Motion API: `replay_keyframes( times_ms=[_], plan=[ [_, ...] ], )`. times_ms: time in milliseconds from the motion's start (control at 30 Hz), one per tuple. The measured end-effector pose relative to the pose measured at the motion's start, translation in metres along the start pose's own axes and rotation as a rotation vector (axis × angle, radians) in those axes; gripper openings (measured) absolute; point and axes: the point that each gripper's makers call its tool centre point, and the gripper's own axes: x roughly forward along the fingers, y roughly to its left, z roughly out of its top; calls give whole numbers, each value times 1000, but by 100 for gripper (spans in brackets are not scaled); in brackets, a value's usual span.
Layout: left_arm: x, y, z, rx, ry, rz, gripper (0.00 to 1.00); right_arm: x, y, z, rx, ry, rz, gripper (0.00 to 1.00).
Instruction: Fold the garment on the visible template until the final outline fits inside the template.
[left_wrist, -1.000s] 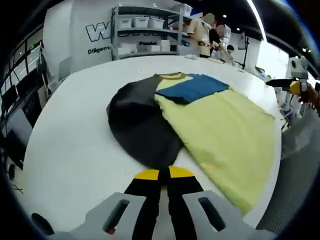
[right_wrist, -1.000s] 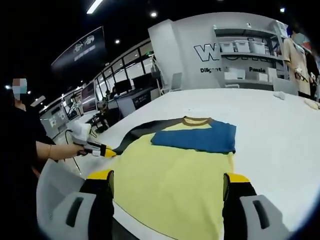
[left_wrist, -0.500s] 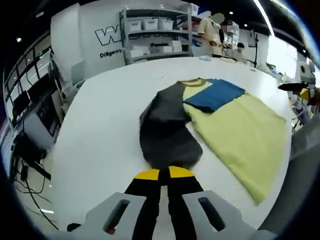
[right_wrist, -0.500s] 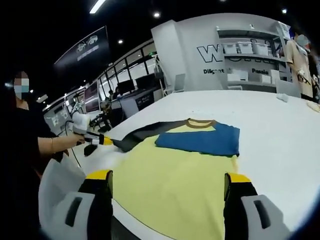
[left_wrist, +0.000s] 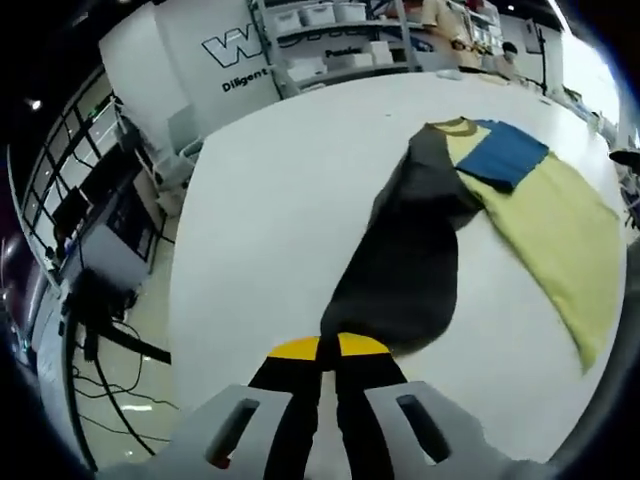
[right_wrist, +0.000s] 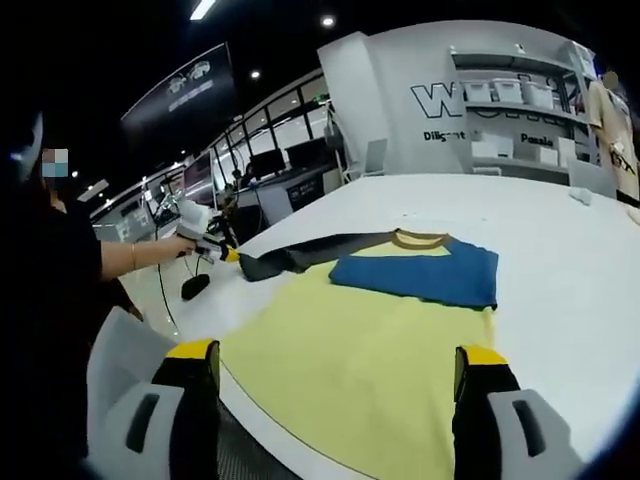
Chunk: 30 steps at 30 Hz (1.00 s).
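Note:
A yellow shirt (right_wrist: 365, 345) with a brown collar (right_wrist: 418, 239) lies flat on the white table (right_wrist: 560, 260). Its blue sleeve (right_wrist: 420, 275) is folded across the chest. The dark grey sleeve (left_wrist: 400, 270) is stretched out straight from the shoulder, and my left gripper (left_wrist: 328, 346) is shut on its cuff end. In the right gripper view a hand holds that left gripper (right_wrist: 222, 252) at the tip of the dark sleeve (right_wrist: 300, 257). My right gripper (right_wrist: 337, 360) is open above the shirt's hem, with nothing between its fingers. The yellow body (left_wrist: 560, 230) and blue sleeve (left_wrist: 505, 155) lie to the right in the left gripper view.
A person in dark clothes (right_wrist: 50, 300) stands at the table's left edge. A pale grey sheet (right_wrist: 115, 355) hangs by the near edge. Shelves with white boxes (right_wrist: 510, 110) stand at the back. Desks and cables (left_wrist: 100, 300) lie beyond the table's left side.
My left gripper has pulled the dark sleeve out and away from the shirt body, from a bunched heap to a long straight strip. The right gripper stays open over the hem.

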Motion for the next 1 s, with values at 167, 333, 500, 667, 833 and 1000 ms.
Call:
replay_keyframes(
  times_ms=[167,333,500,667,833,1000],
  plan=[
    [6,13,0,15,37,30,5,0,0,0,1,1,3,97],
    [23,40,2,13,71,73,5,2,-3,1,6,8,-3,97],
    [33,69,3,-31,102,159,5,4,-4,1,16,16,-10,98],
    [44,93,1,-29,108,201,6,5,-6,1,29,22,-19,98],
    [43,102,-9,45,194,239,12,7,-6,-3,21,43,-23,99],
    [33,111,-23,18,245,262,14,5,-7,-1,25,39,-19,99]
  ],
)
